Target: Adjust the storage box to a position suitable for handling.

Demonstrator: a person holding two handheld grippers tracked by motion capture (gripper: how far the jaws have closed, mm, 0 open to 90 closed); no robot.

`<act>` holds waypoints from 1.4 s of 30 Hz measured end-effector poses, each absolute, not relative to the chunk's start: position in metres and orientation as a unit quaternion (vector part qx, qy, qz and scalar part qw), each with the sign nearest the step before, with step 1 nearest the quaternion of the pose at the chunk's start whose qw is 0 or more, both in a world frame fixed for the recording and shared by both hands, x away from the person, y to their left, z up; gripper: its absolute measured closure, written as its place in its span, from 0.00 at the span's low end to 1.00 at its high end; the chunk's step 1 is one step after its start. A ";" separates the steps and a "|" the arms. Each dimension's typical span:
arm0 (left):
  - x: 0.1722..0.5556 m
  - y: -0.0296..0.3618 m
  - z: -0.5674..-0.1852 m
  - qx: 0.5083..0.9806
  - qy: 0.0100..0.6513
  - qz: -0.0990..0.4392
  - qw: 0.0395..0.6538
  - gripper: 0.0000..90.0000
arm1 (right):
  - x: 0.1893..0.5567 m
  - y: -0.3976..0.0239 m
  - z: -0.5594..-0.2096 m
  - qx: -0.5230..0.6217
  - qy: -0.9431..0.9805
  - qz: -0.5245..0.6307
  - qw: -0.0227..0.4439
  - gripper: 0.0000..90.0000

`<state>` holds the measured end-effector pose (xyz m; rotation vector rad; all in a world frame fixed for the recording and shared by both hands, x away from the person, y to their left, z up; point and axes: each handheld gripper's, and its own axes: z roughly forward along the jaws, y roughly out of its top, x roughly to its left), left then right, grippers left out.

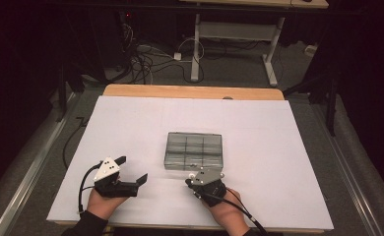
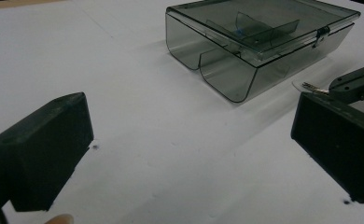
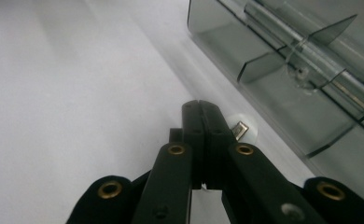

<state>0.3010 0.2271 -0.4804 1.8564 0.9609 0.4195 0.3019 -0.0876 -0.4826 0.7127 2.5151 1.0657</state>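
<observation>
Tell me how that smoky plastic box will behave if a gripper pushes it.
The box looks thin-walled and nearly empty, so probably light. It will likely slide easily on the smooth white table. Low and flat, it seems unlikely to tip.

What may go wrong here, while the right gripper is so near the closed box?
1. The right gripper is shut, with a small clear piece beside its jaws; whether it is held is unclear, so it may slip away.
2. The grey compartment box has its lid closed, so nothing can go in yet.
3. The left gripper is open and apart from the box, so a push may slide it.
</observation>
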 end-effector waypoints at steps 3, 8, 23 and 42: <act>0.301 0.228 -0.480 0.761 0.396 0.172 0.484 0.00 | 0.301 -0.091 -0.482 0.253 0.879 0.373 0.159 1.00; 0.301 0.227 -0.480 0.762 0.395 0.172 0.483 0.00 | 0.298 -0.102 -0.478 0.261 0.873 0.377 0.164 1.00; 0.302 0.225 -0.481 0.765 0.393 0.169 0.482 0.00 | 0.300 -0.104 -0.481 0.294 0.859 0.392 0.149 0.82; 0.302 0.227 -0.480 0.763 0.394 0.171 0.483 0.00 | 0.298 -0.127 -0.482 0.308 0.865 0.371 0.141 0.93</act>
